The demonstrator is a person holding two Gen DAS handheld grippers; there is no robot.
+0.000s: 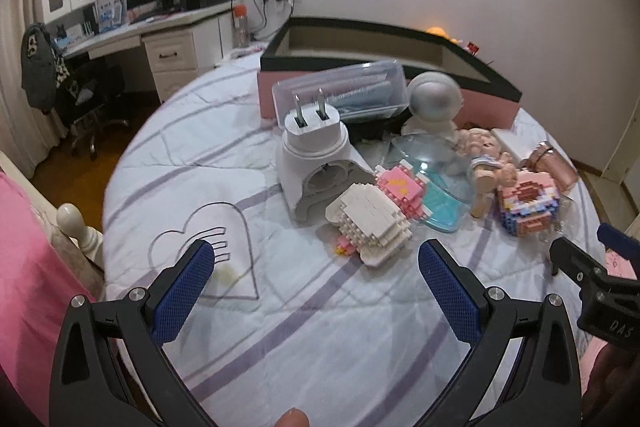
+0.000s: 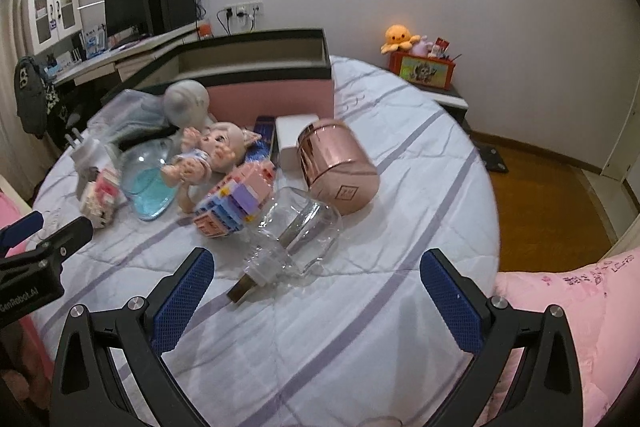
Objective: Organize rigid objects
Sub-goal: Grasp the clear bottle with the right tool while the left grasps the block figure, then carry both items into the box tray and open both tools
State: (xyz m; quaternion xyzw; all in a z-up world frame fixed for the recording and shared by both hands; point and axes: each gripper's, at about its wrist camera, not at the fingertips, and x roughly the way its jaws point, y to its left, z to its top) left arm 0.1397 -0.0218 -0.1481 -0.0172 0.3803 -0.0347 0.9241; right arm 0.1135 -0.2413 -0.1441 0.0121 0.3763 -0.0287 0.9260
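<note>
Both my grippers, left [image 1: 316, 291] and right [image 2: 316, 291], hang wide open, holding nothing, over the bed [image 1: 320, 327]; toys [image 1: 372, 227] heaped beside the box [image 1: 392, 39], probably headed in.

Home bedroom: quilted bed [image 1: 320, 327], computer desk [image 1: 160, 27], plush toys [image 2: 398, 37].

Each gripper [image 1: 316, 291] [image 2: 318, 293] has black arms, silver screws and blue textured pads [image 1: 182, 293].
</note>
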